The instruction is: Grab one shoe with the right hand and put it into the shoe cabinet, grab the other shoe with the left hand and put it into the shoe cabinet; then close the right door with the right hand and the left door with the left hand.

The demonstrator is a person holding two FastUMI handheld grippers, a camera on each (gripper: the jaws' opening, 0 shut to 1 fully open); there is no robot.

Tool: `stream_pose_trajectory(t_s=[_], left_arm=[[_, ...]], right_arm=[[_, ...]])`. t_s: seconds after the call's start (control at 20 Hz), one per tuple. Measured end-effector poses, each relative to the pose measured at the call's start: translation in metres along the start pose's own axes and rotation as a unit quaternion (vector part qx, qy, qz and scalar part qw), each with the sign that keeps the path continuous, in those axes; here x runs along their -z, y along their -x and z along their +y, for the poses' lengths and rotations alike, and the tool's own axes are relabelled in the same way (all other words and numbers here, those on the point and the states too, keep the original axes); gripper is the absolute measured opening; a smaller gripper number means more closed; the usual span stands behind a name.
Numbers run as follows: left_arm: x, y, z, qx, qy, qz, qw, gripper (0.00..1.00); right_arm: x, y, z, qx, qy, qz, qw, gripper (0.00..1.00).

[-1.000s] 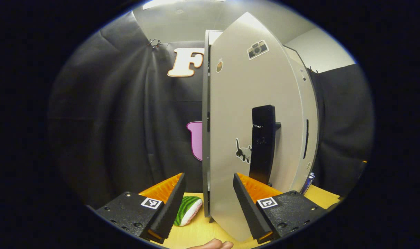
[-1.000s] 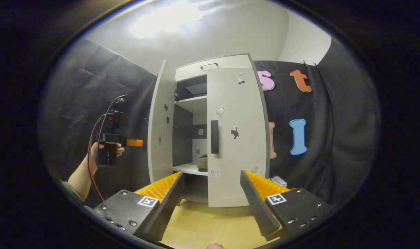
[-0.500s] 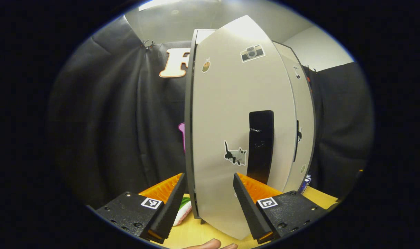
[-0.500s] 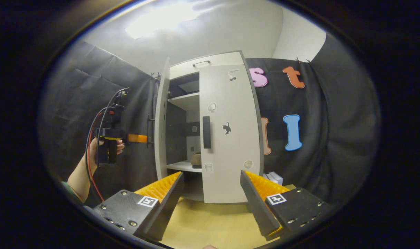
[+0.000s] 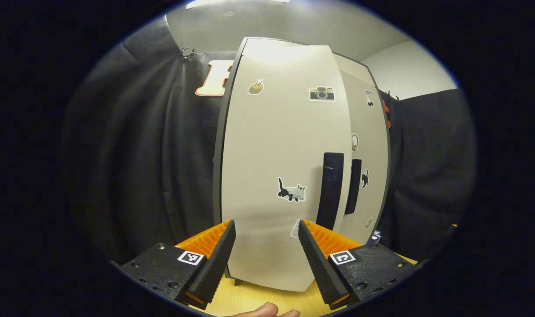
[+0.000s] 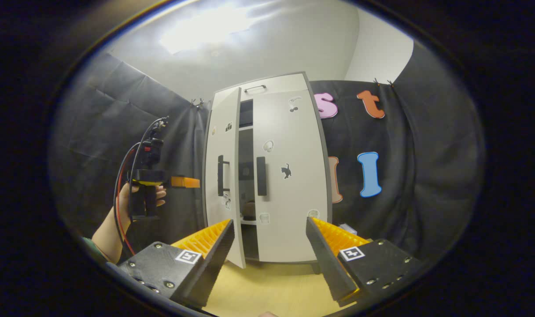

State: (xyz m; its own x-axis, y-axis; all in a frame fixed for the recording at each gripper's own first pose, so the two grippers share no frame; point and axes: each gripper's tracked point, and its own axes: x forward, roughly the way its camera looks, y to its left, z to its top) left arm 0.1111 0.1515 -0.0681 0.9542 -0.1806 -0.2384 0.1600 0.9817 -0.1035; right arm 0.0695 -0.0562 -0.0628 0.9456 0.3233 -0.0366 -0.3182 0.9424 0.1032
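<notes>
We press our left gripper, jaws parted and empty, at frame left against the left door to close its last gap, while our right gripper, jaws wide, waits low at center, one shoe dimly inside.

Light comes from a ceiling panel above me, blown out to white in the right gripper view. It throws a soft glare across the top of the left door in my left gripper view, fading greyer toward its bottom edge. The black cloth swallows light and stays dim. Both pictures are sharp at centre; straight edges of the cabinet bow outward toward the rim.
</notes>
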Motion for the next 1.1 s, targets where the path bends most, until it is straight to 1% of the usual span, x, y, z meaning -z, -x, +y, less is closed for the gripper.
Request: stream_pose_trajectory(t_s=[0.1,0.2,0.25,0.65,0.85,1.0,1.1], left_arm=[[0.003,0.004,-0.002,-0.002,0.01,0.007,1.0,0.89],[0.005,0.01,-0.007,0.006,0.014,0.013,1.0,0.89],[0.003,0.011,-0.007,0.007,0.012,0.008,1.0,0.91],[-0.002,0.021,-0.004,-0.013,-0.008,-0.018,1.0,0.92],[0.006,0.035,-0.019,0.009,-0.007,-0.009,1.0,0.92],[0.008,0.039,-0.025,0.01,-0.005,-0.015,1.0,0.92],[0.015,0.042,-0.029,0.005,0.002,-0.009,1.0,0.92]], right_arm=[[-0.001,-0.001,0.0,0.002,0.003,-0.002,1.0,0.98],[-0.001,-0.003,0.002,0.002,0.006,-0.001,1.0,0.98],[0.0,-0.004,0.003,0.001,0.007,-0.001,1.0,0.98],[-0.004,-0.014,0.015,-0.004,0.013,0.004,1.0,0.98],[-0.009,-0.018,0.026,-0.012,0.016,0.001,1.0,0.98],[-0.01,-0.02,0.033,-0.013,0.018,-0.001,1.0,0.98],[-0.008,-0.022,0.038,-0.013,0.022,0.003,1.0,0.98]])
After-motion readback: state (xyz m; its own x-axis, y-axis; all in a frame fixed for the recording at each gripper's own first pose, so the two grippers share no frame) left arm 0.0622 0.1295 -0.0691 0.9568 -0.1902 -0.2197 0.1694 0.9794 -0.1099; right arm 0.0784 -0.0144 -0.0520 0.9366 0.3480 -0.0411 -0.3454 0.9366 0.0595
